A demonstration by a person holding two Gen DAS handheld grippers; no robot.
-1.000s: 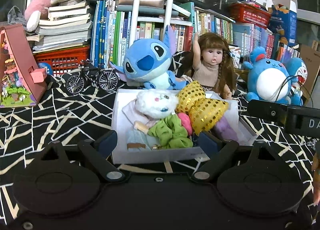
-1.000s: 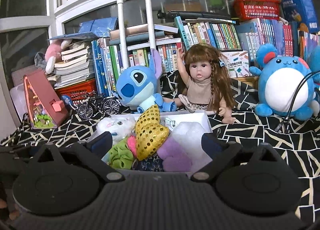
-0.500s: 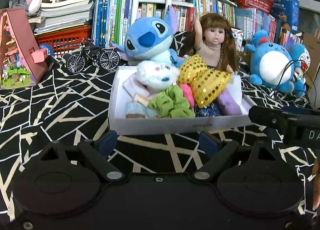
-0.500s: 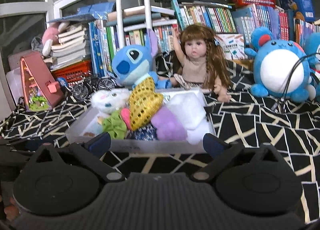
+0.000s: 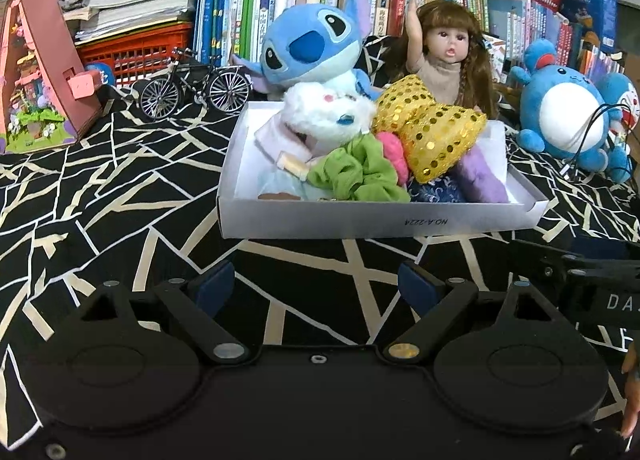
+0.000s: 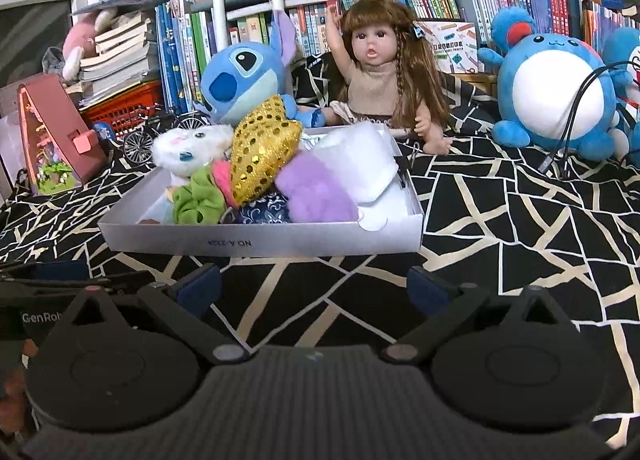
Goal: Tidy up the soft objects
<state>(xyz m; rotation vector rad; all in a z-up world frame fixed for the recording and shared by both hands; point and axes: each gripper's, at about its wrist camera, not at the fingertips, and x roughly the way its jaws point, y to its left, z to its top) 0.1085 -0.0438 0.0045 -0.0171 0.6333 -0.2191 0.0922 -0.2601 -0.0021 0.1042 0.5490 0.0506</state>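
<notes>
A shallow white box point(image 5: 360, 222) point(image 6: 260, 240) sits on the black patterned cloth. It holds a white fluffy toy point(image 5: 324, 112) point(image 6: 188, 146), a gold sequin bow point(image 5: 432, 132) point(image 6: 264, 148), a green scrunchie point(image 5: 356, 176) point(image 6: 198, 204), a pink piece point(image 5: 392, 150), a purple plush piece point(image 5: 480, 178) point(image 6: 316, 194) and a white pad point(image 6: 360, 164). My left gripper point(image 5: 316, 288) is open and empty, in front of the box. My right gripper point(image 6: 316, 286) is open and empty, also in front of it.
Behind the box sit a blue Stitch plush point(image 5: 312, 44) point(image 6: 240, 76), a doll point(image 5: 448, 56) point(image 6: 380, 68) and a round blue plush point(image 5: 564, 112) point(image 6: 556, 84). A model bicycle point(image 5: 196, 84), a pink toy house point(image 5: 36, 80) and bookshelves stand behind.
Both grippers have pulled back from the box, which now sits farther ahead with bare cloth before it. Both stay open and empty.
</notes>
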